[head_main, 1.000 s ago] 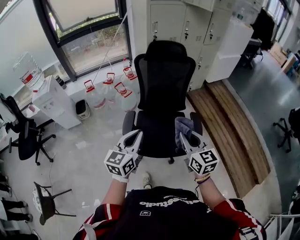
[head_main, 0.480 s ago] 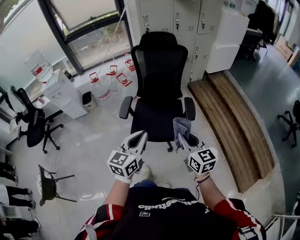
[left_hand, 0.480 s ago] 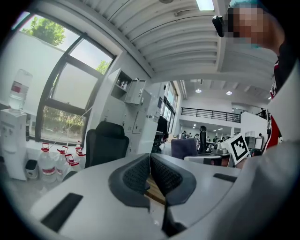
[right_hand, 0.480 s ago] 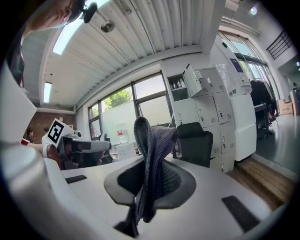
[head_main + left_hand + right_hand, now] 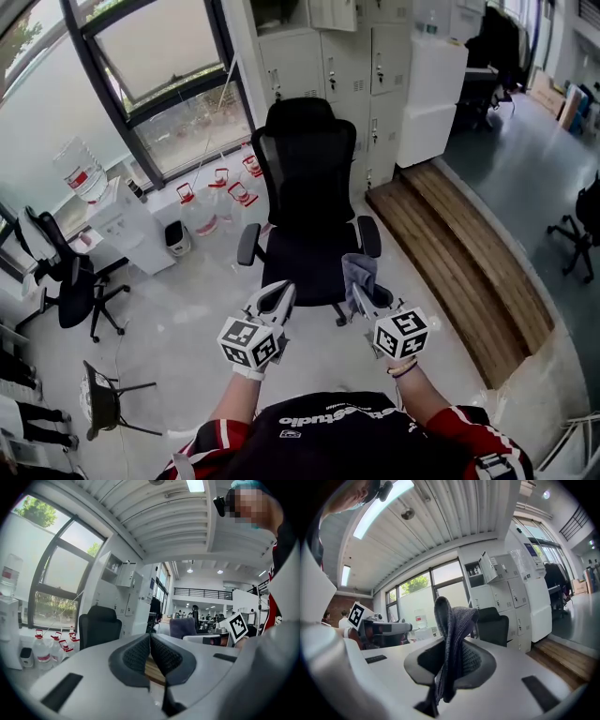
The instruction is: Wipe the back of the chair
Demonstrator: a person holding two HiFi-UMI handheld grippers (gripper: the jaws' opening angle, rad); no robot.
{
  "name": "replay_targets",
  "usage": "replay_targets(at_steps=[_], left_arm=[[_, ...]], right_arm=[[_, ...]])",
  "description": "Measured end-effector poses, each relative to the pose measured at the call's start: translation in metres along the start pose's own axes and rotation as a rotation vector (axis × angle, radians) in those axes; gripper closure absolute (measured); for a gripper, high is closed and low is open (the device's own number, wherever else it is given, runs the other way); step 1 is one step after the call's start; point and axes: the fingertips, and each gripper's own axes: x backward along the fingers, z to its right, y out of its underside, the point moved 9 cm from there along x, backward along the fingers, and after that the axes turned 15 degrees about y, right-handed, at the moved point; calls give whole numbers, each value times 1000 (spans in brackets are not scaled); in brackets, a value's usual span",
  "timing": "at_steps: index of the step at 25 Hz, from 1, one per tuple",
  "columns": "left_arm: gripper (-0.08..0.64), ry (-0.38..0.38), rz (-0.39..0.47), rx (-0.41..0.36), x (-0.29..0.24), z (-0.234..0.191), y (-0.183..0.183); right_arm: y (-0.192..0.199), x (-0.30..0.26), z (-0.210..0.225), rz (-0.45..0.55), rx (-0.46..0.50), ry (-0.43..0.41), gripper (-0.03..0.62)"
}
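A black office chair (image 5: 309, 173) with a mesh back and headrest faces me, its seat (image 5: 314, 262) just beyond both grippers. The chair back also shows in the left gripper view (image 5: 99, 627) and, past the cloth, in the right gripper view (image 5: 492, 625). My right gripper (image 5: 361, 295) is shut on a grey-purple cloth (image 5: 358, 270), which stands up folded between the pads (image 5: 452, 639). It hangs over the seat's front right corner. My left gripper (image 5: 275, 298) is shut with nothing in it, pads touching (image 5: 150, 641), and is short of the seat's front left.
Several water jugs (image 5: 211, 197) and a white water dispenser (image 5: 122, 225) stand by the window at left. Grey lockers (image 5: 347, 56) rise behind the chair. A low wooden platform (image 5: 450, 244) runs along the right. Another black chair (image 5: 66, 281) and a small chair (image 5: 103, 398) stand at left.
In the head view the chair now looks smaller and farther off. Both grippers sit a little lower in the frame, side by side; the cloth stays held.
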Motion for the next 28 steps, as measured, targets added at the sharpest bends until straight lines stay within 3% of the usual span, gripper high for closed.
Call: replay_targets(at_steps=[11, 19, 28], left_arm=[[535, -64, 95, -49, 139, 3, -9], [535, 6, 91, -58, 197, 38, 3], [535, 63, 91, -38, 241, 92, 27]], right_arm=[[-3, 58, -112, 110, 69, 60, 531], [14, 130, -185, 141, 83, 61, 531], [42, 207, -222, 116, 84, 91, 531]])
